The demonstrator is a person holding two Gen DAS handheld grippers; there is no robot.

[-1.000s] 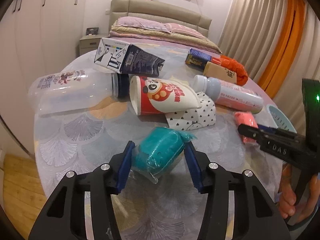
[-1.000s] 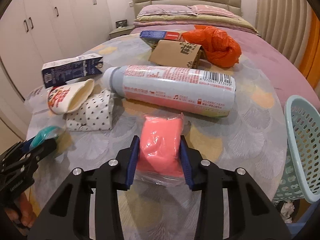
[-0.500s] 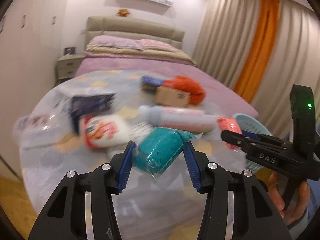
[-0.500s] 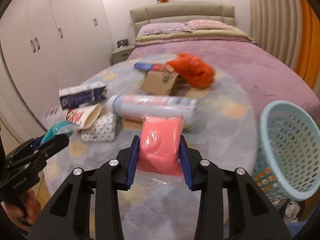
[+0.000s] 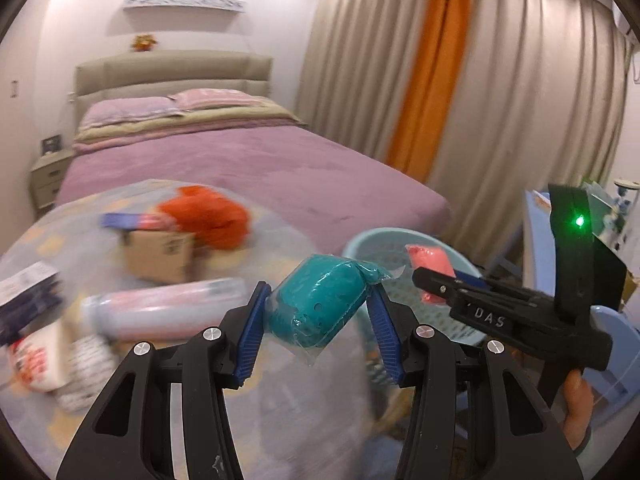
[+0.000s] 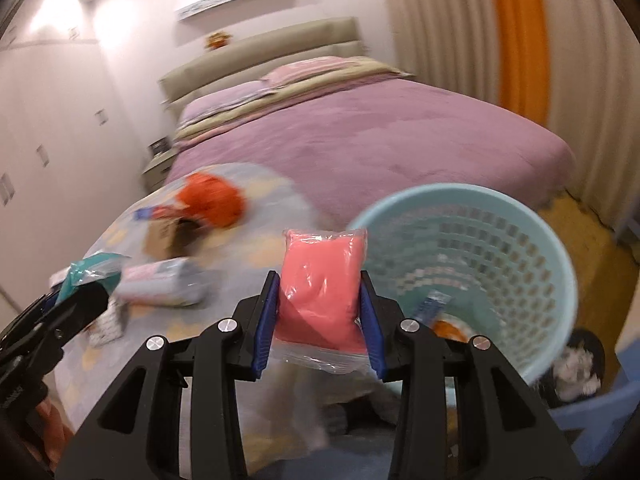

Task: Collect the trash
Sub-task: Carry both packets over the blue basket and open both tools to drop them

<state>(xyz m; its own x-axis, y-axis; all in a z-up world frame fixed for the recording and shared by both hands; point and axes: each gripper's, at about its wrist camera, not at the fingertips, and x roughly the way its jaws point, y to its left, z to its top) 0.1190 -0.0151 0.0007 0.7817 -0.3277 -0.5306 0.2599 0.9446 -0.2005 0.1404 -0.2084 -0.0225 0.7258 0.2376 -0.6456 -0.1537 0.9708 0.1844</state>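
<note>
Now we grip teal packet [image 5: 318,306] in left gripper [image 5: 316,320] jaws, pink packet [image 6: 320,288] in right gripper [image 6: 318,316] jaws, seemingly above counter [image 6: 240,276] edge, beside basket [image 6: 520,256].

Glossy clear film wrapped the teal packet [image 5: 316,312] and pink packet [image 6: 320,284]; the perforated plastic basket [image 6: 520,248] looked smooth.

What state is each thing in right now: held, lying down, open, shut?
Left gripper: shut on the teal packet.
Teal packet: held off the table.
Right gripper: shut on the pink packet.
Pink packet: held upright, near the basket.
Basket: open-topped, some trash inside.
Pink bottle: lying on its side.
Cardboard box: resting on the table.
</note>
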